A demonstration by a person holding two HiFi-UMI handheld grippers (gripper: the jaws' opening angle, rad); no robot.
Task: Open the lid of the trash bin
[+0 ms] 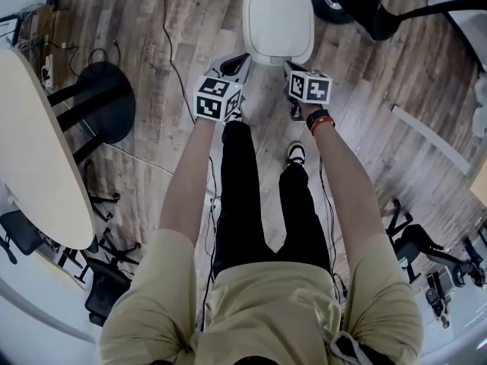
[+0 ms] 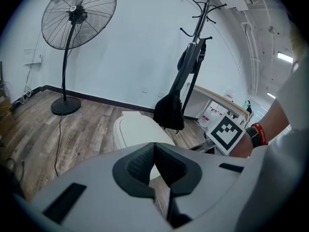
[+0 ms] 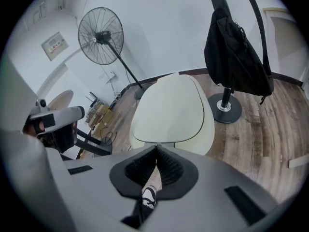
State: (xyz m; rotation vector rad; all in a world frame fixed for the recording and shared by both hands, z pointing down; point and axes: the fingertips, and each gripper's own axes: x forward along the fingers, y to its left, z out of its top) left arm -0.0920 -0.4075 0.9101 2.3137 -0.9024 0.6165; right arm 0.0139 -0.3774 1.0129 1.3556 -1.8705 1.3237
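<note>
Wood-plank office floor (image 1: 152,52): the cream plastic trash bin (image 1: 278,23), lid (image 3: 169,110) down, stands just ahead of your fingers (image 3: 137,168). Both left gripper (image 2: 154,146) and right gripper (image 3: 155,151) are pinched together, empty; catch the lid's front lip squarely, lift slowly.
</note>
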